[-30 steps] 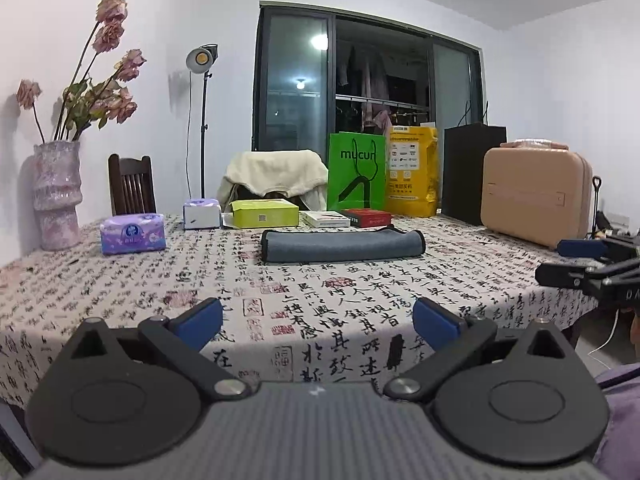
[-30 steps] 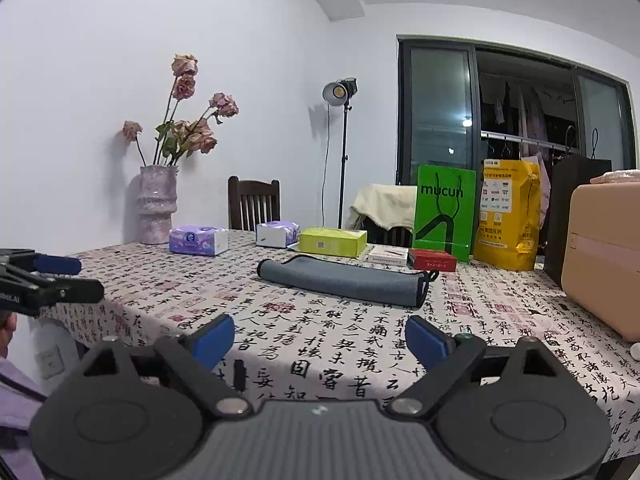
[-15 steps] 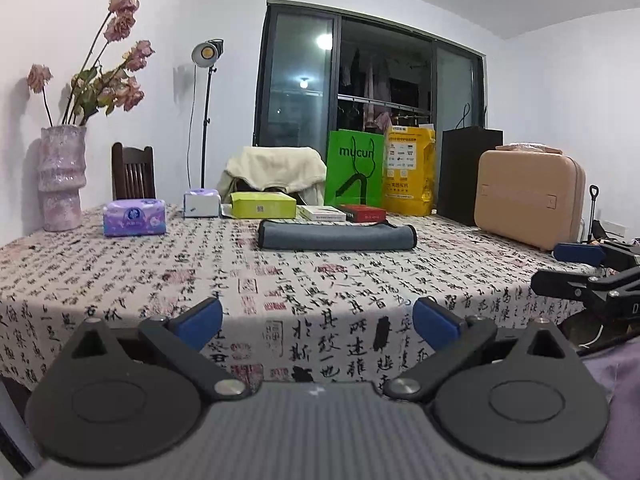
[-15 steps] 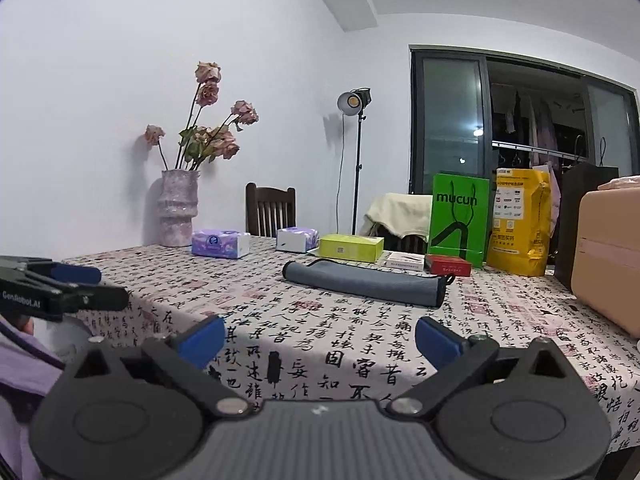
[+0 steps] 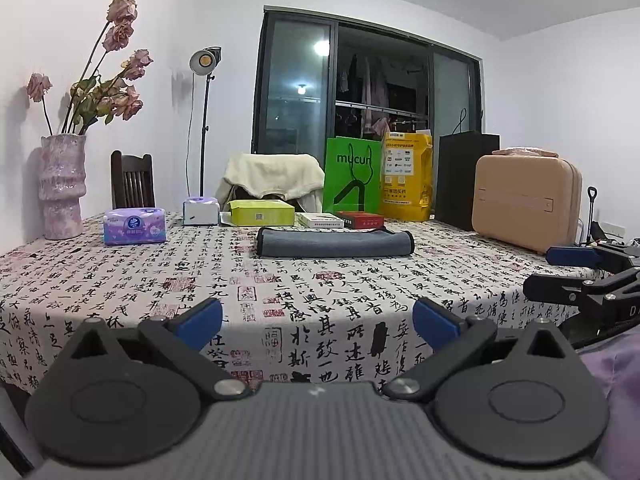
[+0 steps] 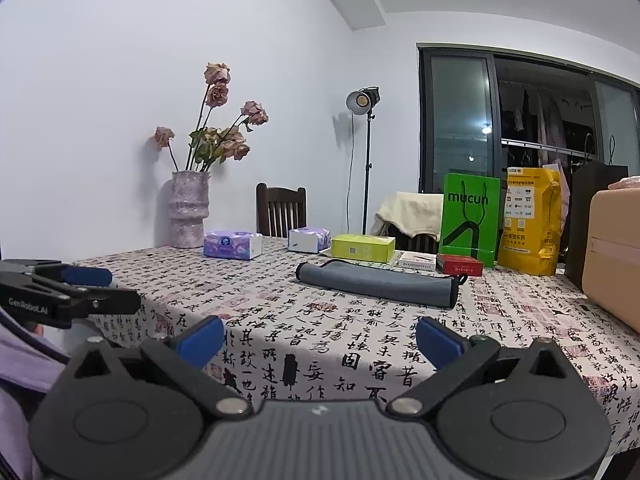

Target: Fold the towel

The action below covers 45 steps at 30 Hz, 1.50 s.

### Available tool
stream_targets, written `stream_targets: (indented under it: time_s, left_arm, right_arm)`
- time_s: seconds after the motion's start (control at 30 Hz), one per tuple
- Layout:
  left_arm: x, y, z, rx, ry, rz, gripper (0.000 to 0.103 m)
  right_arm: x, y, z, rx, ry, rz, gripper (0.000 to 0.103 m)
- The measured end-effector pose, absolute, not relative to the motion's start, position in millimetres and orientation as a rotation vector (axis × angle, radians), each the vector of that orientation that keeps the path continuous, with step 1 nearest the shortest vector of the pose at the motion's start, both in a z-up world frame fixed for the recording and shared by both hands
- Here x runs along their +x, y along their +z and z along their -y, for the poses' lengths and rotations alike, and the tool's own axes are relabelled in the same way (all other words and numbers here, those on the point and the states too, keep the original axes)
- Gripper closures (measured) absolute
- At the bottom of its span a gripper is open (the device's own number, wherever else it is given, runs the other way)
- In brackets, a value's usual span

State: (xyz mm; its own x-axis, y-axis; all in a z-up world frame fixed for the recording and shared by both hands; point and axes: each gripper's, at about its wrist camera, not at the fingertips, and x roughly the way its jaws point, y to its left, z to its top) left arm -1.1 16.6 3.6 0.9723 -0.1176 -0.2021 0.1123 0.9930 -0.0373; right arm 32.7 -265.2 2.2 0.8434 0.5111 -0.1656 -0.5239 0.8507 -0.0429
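A grey towel (image 5: 334, 243) lies folded in a long flat bundle on the table with the calligraphy cloth (image 5: 120, 276), far from me; it also shows in the right wrist view (image 6: 378, 283). My left gripper (image 5: 318, 320) is open and empty, held off the table's front edge. My right gripper (image 6: 318, 340) is open and empty too, at the front edge. Each gripper shows in the other's view: the right gripper (image 5: 556, 266) at the right edge, the left gripper (image 6: 104, 290) at the left edge.
Behind the towel stand tissue packs (image 5: 134, 226), a yellow-green box (image 5: 262, 213), a red box (image 5: 360, 220), a green bag (image 5: 352, 176) and a yellow bag (image 5: 408, 176). A vase of dried roses (image 5: 62, 188) stands at the left, a tan case (image 5: 524, 200) at the right.
Both grippers have dropped and drawn back from the table, so the tabletop now looks flatter and farther. Both stay open. The towel has not moved.
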Motion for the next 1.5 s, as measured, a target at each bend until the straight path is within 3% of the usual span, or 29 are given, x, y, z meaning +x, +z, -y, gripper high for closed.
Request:
stream_targets:
  time_s: [1.5]
  left_arm:
    - [-0.6, 2.8, -16.2, -0.017, -0.137, -0.217, 0.0]
  right_arm:
    - [36.8, -1.8, 261.9, -0.058, 0.54, -0.18, 0.0]
